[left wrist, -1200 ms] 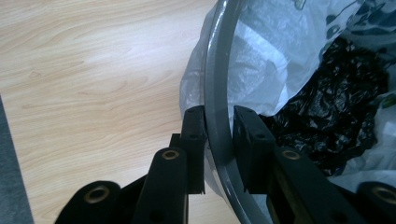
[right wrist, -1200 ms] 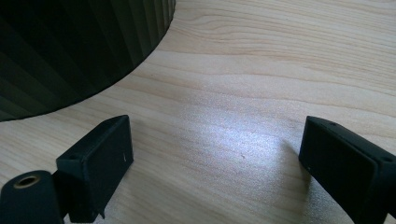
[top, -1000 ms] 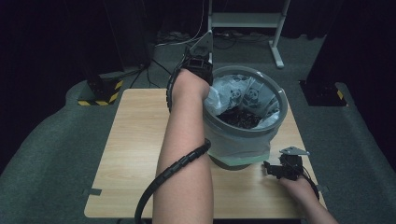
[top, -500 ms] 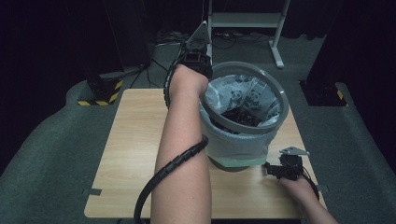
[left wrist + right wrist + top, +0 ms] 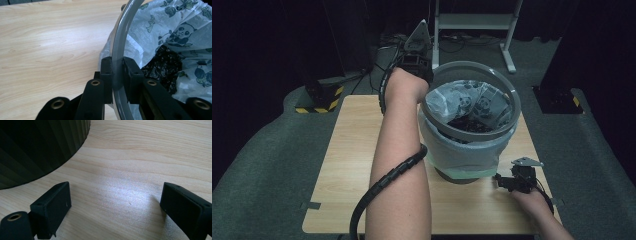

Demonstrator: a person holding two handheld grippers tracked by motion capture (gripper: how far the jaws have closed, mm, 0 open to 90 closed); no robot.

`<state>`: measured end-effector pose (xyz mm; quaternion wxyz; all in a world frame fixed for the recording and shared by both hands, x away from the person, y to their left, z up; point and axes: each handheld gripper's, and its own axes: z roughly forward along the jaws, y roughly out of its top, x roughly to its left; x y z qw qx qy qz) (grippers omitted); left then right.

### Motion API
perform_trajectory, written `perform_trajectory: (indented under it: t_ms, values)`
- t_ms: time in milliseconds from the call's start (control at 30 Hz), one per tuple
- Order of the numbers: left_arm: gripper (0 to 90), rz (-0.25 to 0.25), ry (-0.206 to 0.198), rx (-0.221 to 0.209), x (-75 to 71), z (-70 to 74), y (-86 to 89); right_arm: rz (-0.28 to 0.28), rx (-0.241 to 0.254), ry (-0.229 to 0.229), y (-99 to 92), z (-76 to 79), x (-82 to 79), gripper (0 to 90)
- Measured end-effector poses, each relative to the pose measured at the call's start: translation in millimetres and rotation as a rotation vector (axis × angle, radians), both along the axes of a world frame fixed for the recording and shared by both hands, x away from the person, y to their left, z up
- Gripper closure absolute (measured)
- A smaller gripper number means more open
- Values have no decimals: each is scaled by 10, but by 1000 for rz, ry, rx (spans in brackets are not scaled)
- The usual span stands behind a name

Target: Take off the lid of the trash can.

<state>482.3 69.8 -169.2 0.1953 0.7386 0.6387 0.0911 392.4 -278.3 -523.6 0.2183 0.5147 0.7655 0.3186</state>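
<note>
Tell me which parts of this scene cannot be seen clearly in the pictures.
- High view: left gripper jaws, hidden by the hand and the grey ring.
- High view: bin base, covered by the panda bag.
- Right gripper view: the dark ribbed bin wall, cut off by the edges.

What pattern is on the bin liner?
Pandas on pale plastic bin liner, clearest in the left gripper view.

A pale wooden table (image 5: 347, 165) stood on grey carpet (image 5: 257, 165) in a dark room. Black curtains (image 5: 272, 40) closed off the back. A white metal stand (image 5: 472, 22) rose behind, cables (image 5: 387, 47) lay beside it, and yellow-black striped blocks (image 5: 319, 100) sat left.
</note>
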Motion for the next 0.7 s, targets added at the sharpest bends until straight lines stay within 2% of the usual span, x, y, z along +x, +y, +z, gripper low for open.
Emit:
perform_trajectory:
  t_ms: [300,700]
  values:
    - [789,-5,9,19,-26,-43,94,2,0,1,-1,1,1,94]
    - [789,2,14,-13,-75,-110,303,2,-1,0,0,0,3,94]
